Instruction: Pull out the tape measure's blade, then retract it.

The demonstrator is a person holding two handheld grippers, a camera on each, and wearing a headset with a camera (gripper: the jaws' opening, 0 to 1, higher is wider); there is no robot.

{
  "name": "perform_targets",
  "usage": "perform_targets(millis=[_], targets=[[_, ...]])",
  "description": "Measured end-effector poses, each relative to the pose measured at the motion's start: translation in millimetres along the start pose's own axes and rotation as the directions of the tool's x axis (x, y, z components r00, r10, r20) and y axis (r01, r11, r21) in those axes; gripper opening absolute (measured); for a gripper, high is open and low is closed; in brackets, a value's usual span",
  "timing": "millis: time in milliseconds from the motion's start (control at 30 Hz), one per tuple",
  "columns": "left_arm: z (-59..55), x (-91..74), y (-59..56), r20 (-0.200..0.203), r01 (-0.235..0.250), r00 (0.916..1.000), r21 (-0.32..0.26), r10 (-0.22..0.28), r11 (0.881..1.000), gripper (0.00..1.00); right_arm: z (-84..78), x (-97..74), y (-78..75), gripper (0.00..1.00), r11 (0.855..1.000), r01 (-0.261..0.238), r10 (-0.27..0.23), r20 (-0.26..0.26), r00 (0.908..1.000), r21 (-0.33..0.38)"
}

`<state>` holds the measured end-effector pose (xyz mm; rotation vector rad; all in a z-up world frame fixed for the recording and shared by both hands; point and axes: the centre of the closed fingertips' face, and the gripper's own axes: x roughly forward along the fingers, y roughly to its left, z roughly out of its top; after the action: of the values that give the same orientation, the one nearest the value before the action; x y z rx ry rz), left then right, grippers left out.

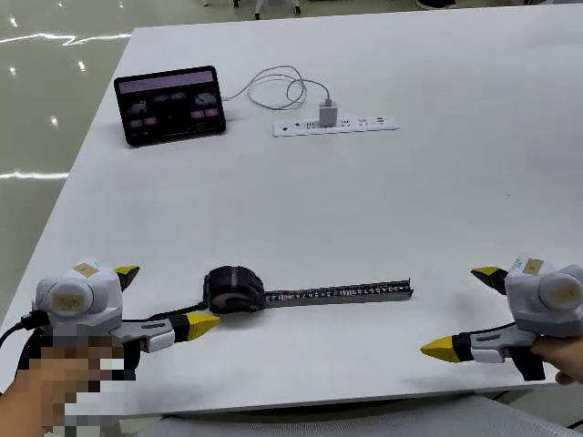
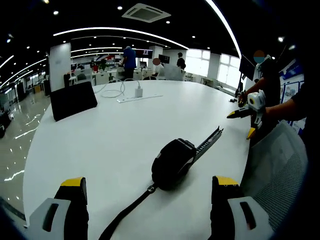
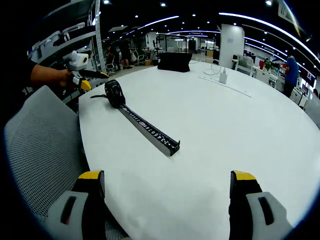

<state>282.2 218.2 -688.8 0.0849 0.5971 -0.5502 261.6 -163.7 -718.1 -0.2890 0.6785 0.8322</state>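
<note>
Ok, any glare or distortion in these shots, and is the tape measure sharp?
Head view: glare streaks on the glossy floor, table evenly lit, tape measure sharp. Left gripper view: fisheye bows the table edge; the tape measure is crisp. Right gripper view: same bowing, blade markings legible.

Desk (image 1: 410, 200): smooth white top, low sheen. Tape measure case (image 1: 233, 289): black, matt, looks rubbery. Blade (image 1: 342, 292): dark, flat, printed scale, looks like metal. Left tongs (image 1: 166, 297) and right tongs (image 1: 463, 309): smooth grey-white plastic, yellow tips. Tablet (image 1: 170, 105) beyond the case: glossy screen. Floor (image 1: 46, 82): polished, mirrors lights.
</note>
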Motion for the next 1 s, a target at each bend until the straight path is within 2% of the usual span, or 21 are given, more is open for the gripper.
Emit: perform_targets(millis=[100, 267, 533, 833, 1000], targets=[[-4.5, -4.0, -0.8, 0.012, 0.011, 0.9999, -0.046, -0.010, 0.999, 1.00, -0.3, -5.8, -0.1, 1.00, 1.000, 0.005, -0.005, 0.012, 0.9999, 0.003], [-11.8, -11.8, -2.3, 0.000, 0.008, 1.0000, -0.042, -0.008, 0.999, 1.00, -0.3, -17.9, 0.3, 1.00, 1.000, 0.018, -0.018, 0.024, 0.9995, 0.000], [-10.8, -25.9, -7.7, -0.010, 0.022, 0.9997, -0.020, -0.022, 1.000, 1.00, -2.3, -39.7, -7.0, 1.00, 0.999, 0.047, -0.047, 0.043, 0.9980, -0.004], [-9.7, -40.0, 0.1, -0.006, 0.004, 1.0000, -0.014, -0.004, 1.000, 1.00, -13.6, -55.9, -7.3, 1.00, 0.998, 0.062, -0.063, 0.040, 0.9972, 0.014], [-7.0, -42.2, 3.7, 0.001, -0.011, 0.9999, -0.016, 0.011, 1.000, 1.00, -15.5, -61.7, -8.7, 1.00, 0.997, 0.075, -0.076, 0.041, 0.9962, 0.024]])
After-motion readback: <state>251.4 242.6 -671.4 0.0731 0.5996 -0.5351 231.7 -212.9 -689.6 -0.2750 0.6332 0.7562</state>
